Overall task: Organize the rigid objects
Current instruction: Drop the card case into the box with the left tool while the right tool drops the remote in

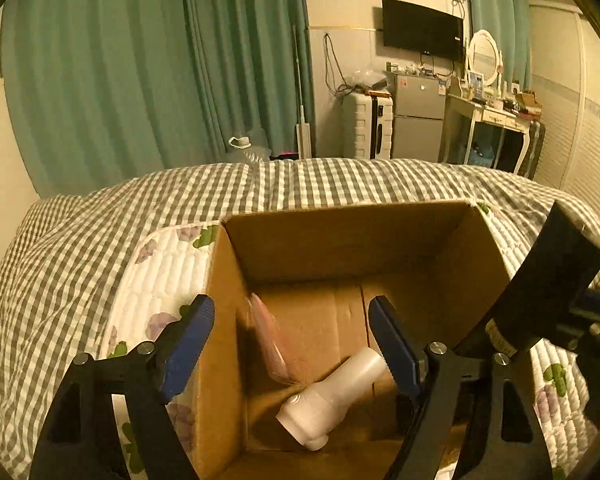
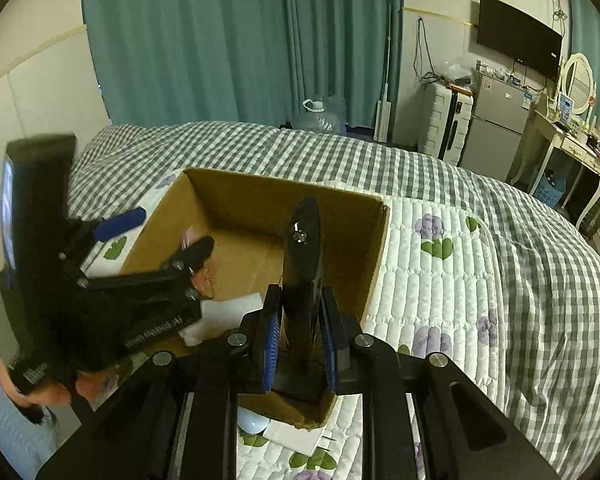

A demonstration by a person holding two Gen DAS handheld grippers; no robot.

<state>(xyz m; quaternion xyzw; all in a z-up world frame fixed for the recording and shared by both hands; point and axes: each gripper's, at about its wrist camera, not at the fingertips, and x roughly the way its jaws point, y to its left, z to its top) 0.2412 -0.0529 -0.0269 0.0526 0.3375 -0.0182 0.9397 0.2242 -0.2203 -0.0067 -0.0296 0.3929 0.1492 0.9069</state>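
From the left wrist camera, one open cardboard box (image 1: 340, 240) sits on the bed (image 1: 100, 220). Inside the box lie two things: a white flashlight (image 1: 332, 396) on the floor of the box, and a pink transparent item (image 1: 270, 344) leaning against the box's left wall; what it is cannot be told. The left hand-held gripper (image 1: 292, 344) hangs over the box with its blue fingers (image 1: 190, 340) spread wide, holding nothing.

From the right wrist camera, the right hand-held gripper (image 2: 300, 332) stands over the near edge of the same box (image 2: 376, 260), clamped narrow on one pair of black pliers (image 2: 304, 264) that points up over the box's opening. Just outside the box's near corner lie a pale blue rounded object (image 2: 252, 422) and a white card (image 2: 296, 436).
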